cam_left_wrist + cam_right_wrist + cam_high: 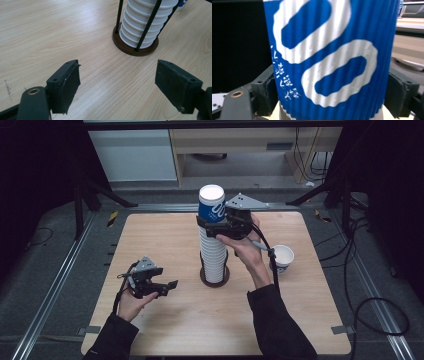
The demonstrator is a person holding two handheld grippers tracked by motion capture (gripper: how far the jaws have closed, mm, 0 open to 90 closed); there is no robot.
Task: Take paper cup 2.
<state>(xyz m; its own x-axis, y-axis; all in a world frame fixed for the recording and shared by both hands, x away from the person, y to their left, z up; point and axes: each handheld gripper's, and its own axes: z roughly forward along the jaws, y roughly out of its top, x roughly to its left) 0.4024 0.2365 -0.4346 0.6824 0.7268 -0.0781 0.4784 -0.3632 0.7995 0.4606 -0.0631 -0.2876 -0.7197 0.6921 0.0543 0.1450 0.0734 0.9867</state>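
A tall stack of ribbed white paper cups (213, 255) is seated in a round brown rod-framed holder (203, 276) mid-table, with a single blue-and-white paper cup (282, 258) placed to its right.

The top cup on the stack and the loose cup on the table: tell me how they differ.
The top cup sits upside down, base up, on the stack; the loose cup stands upright, mouth open. The top cup is raised high, clamped between the right gripper's jaws; the loose cup rests alone on the table, right of the person's arm. Both are white with blue print.
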